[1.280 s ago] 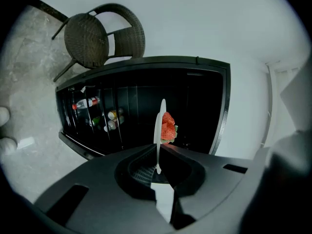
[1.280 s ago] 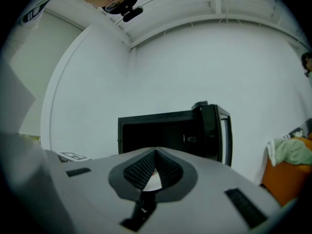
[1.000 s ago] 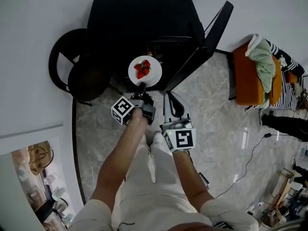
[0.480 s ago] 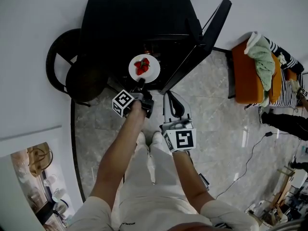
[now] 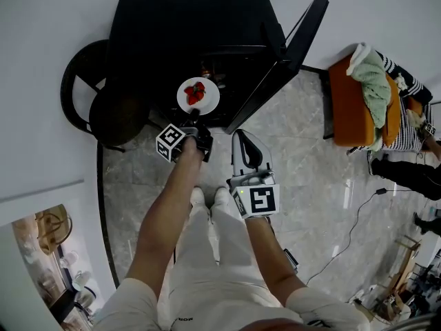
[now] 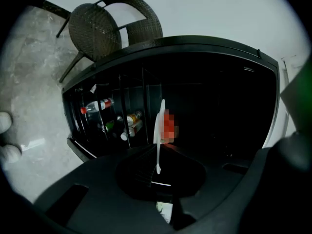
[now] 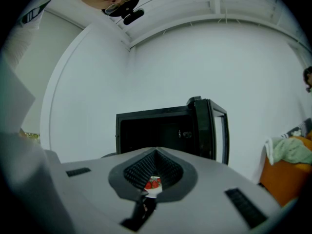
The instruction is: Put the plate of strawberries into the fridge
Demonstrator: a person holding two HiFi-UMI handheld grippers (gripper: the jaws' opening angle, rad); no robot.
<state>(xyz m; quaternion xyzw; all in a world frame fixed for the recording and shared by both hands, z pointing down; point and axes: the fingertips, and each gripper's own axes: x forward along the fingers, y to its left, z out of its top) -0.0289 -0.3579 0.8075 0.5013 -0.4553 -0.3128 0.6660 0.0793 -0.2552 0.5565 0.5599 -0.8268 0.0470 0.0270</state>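
Note:
A white plate [image 5: 200, 98] with red strawberries [image 5: 194, 92] hangs at the mouth of the open black fridge [image 5: 186, 19]. My left gripper [image 5: 194, 114] is shut on the plate's near rim. In the left gripper view the plate [image 6: 159, 130] shows edge-on between the black jaws, with the strawberries [image 6: 169, 126] on its right side and the dark fridge [image 6: 219, 106] behind. My right gripper [image 5: 242, 138] is held lower and to the right, above the floor, with its white jaws together and nothing in them. Its own view looks past the plate [image 7: 153, 184] into the fridge [image 7: 156, 130].
The fridge door [image 5: 289, 50] stands open to the right. Bottles [image 6: 100, 105] lie on a shelf inside. A dark wicker chair [image 5: 103, 105] stands left of the fridge. An orange seat with clothes [image 5: 362, 95] is at the right. The floor is grey marble.
My left gripper has carried the plate forward and a little left, closer to the fridge opening. The right gripper has barely moved.

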